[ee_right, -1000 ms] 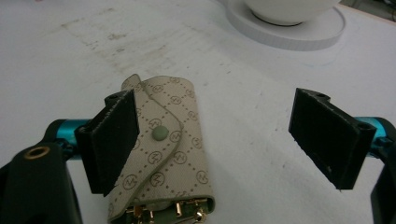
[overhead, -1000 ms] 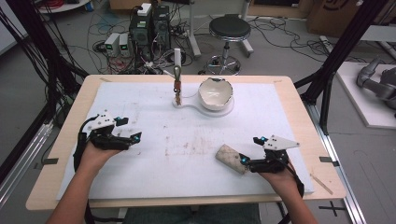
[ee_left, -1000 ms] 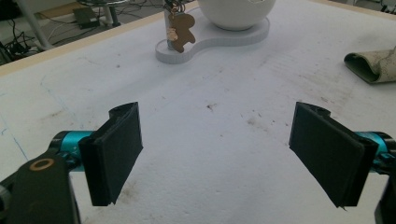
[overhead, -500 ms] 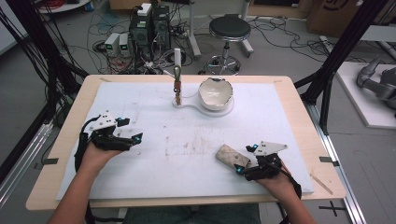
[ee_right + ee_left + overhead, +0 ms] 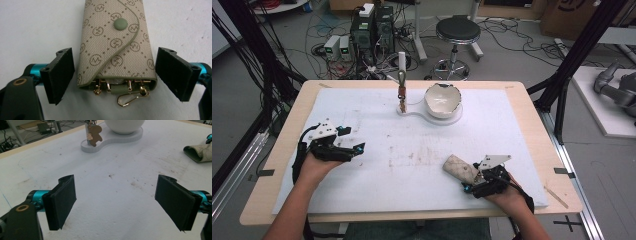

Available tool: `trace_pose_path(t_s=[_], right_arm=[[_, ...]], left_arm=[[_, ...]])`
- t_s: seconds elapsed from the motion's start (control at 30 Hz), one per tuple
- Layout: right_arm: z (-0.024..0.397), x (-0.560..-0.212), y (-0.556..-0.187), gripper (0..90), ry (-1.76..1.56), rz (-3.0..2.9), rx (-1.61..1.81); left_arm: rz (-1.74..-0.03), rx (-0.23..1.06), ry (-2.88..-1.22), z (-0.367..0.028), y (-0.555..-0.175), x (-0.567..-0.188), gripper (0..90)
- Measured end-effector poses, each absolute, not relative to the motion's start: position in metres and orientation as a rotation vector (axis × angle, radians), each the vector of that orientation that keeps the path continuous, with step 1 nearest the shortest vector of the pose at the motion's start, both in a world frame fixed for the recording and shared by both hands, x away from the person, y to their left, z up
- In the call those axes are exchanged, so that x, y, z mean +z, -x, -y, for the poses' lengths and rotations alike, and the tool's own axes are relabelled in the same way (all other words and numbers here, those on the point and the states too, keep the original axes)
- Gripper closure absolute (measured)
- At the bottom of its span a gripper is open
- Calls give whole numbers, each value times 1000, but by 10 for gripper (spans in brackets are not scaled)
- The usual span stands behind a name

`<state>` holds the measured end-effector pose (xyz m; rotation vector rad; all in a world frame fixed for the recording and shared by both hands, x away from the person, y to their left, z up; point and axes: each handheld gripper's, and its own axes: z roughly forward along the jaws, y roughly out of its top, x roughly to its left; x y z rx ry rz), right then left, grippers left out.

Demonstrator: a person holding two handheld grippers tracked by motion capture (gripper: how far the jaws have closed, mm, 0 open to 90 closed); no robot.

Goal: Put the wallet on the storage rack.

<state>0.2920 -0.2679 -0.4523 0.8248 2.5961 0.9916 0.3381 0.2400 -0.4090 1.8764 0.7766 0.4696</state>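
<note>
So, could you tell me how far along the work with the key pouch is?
Early. The right gripper has its open jaws either side of the key pouch, which lies snapped shut on the table, not yet gripped. The left gripper waits open over bare table. Gripping and lifting the pouch remain.

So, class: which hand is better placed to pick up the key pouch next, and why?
The right. Its tongs stand open on either side of the key pouch, while the left tongs are open over bare table, far from it.
</note>
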Motion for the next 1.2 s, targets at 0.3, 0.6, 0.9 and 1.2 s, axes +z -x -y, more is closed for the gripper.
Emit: trace_pose_path(t_s=[0.3, 0.6, 0.9, 1.2], right_arm=[[271, -449, -292, 317, -817, -2607, 1000], [270, -442, -294, 356, -802, -2596, 1005], [270, -427, -299, 362, -772, -2521, 1073], [265, -404, -322, 365, -773, -2457, 1111]], left_arm=[[-771, 477, -1885, -239, -338, -409, 171], [-784, 479, -1873, -241, -339, -410, 171], [-805, 470, -1859, -243, -339, -412, 171], [-792, 455, -1869, -240, -338, -415, 171]])
